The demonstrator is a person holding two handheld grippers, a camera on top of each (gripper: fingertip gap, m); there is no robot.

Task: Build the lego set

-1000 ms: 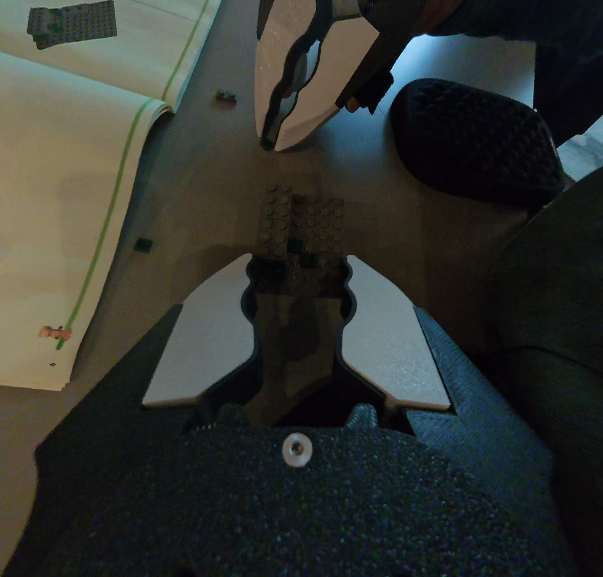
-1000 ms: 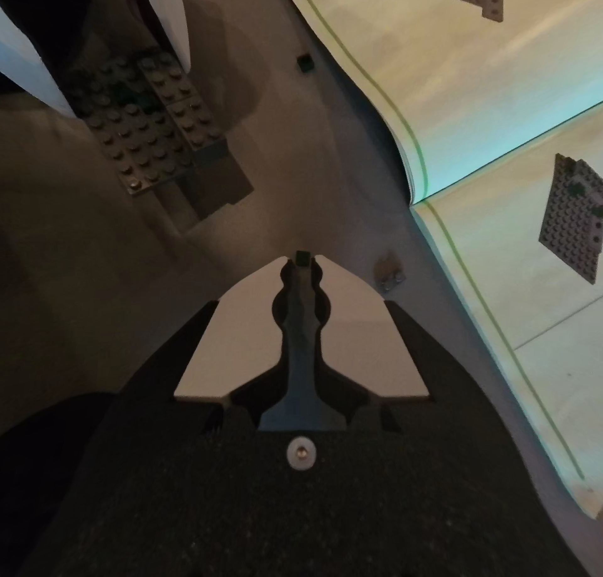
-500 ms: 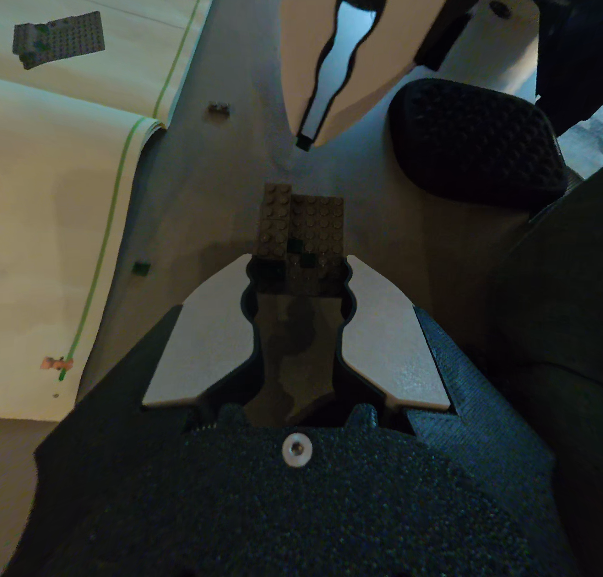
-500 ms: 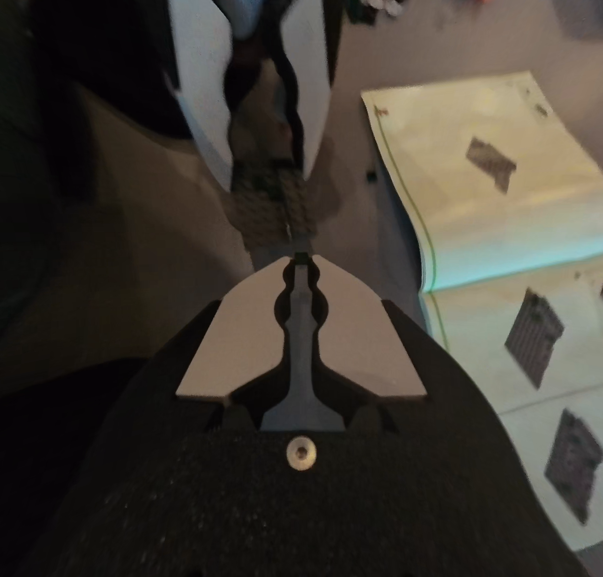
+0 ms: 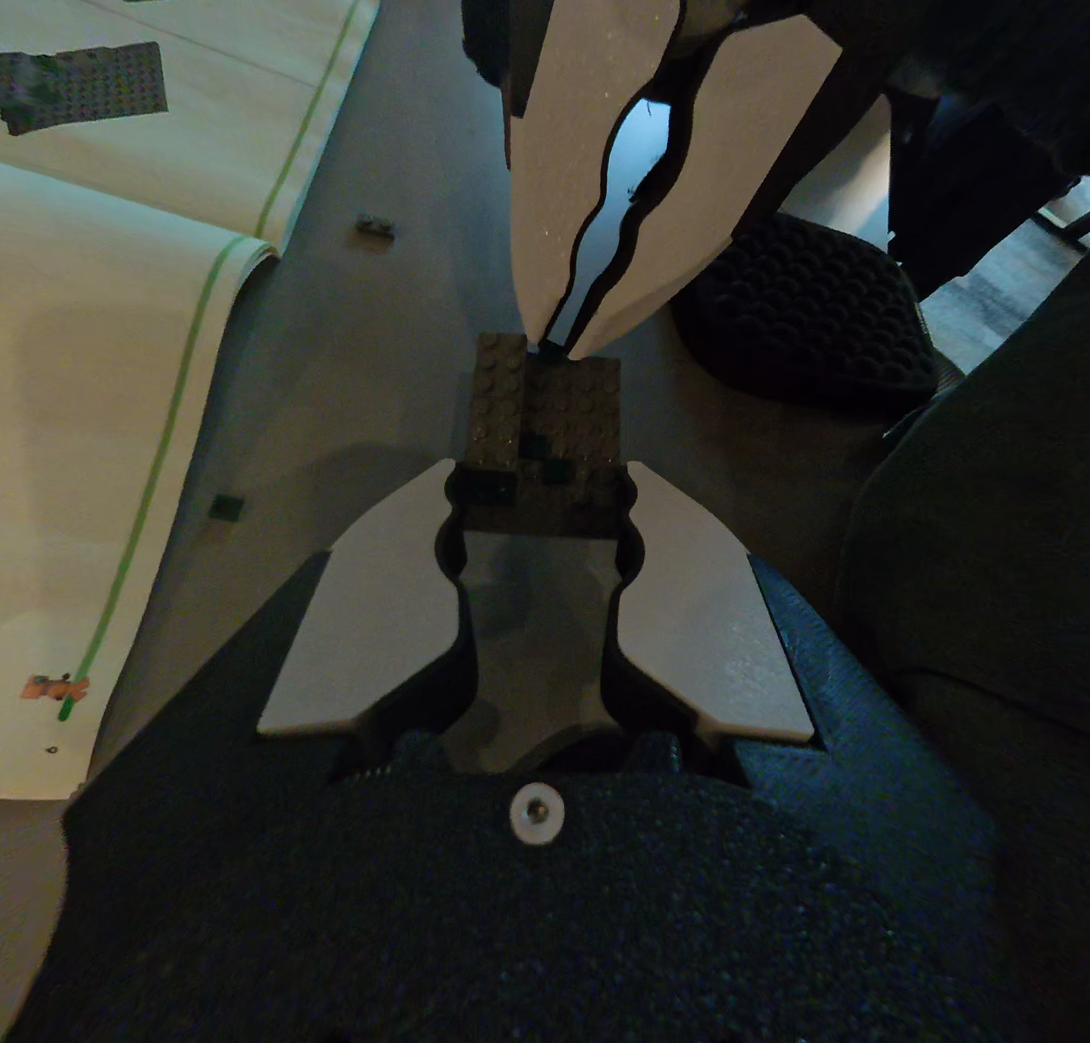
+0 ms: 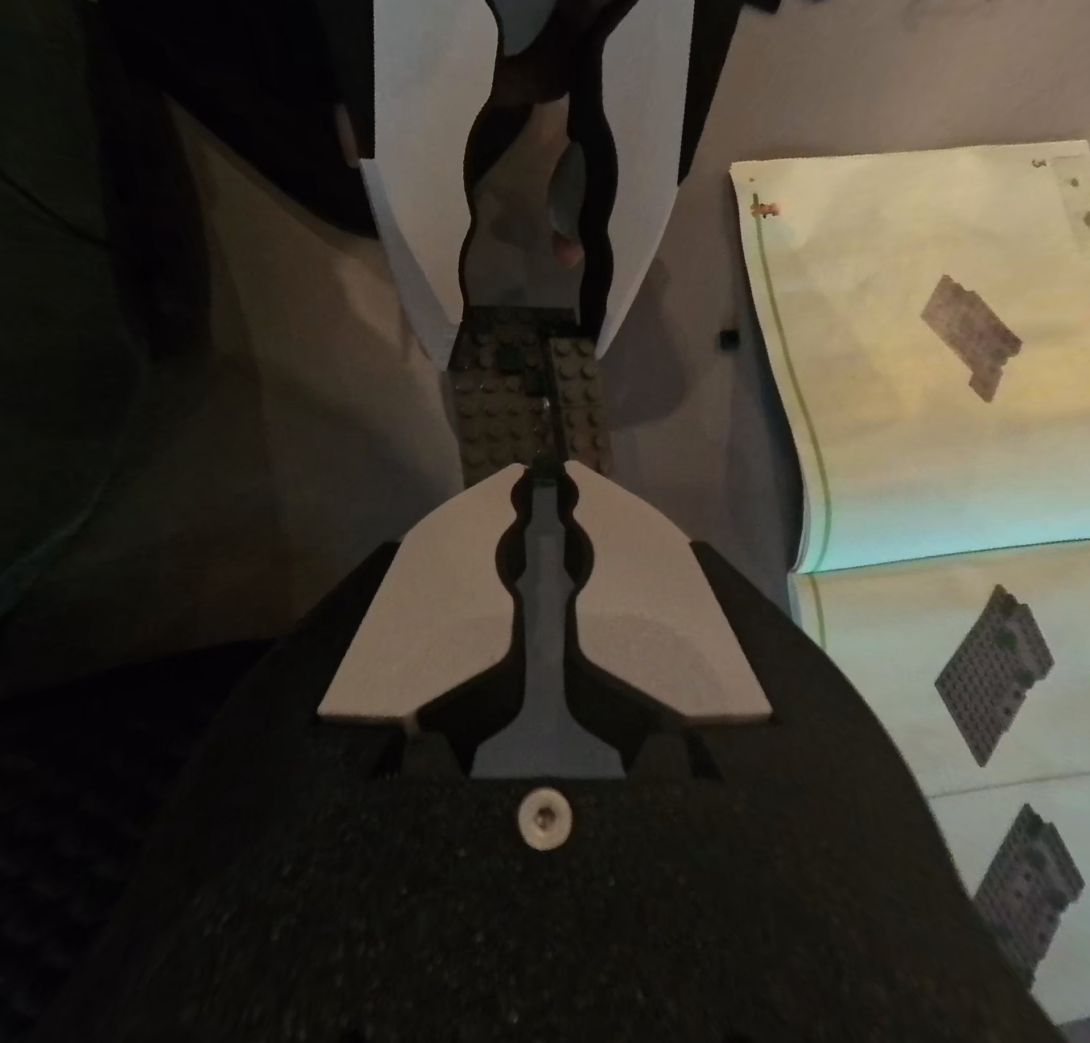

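Since a second ago the right gripper has been coming down from the upper part of the left wrist view, and its tips are now sitting at the far edge of the grey plate.

Nearest in that view, the left gripper is holding the plate's near end between its fingertips, jaws standing partly apart and pressed to the plate's two sides. A raised grey brick is lying along the plate's left edge, with small dark green pieces near the middle. Past the plate, the right gripper's jaws are nearly closed, pinching a tiny dark green stud that is touching or just above the plate's far edge; I cannot tell which.

At centre left, a loose green piece is lying on the table beside the open booklet, which is filling the left side. Farther up, a small grey piece is resting near the booklet's fold. At right, a black textured pad is showing.
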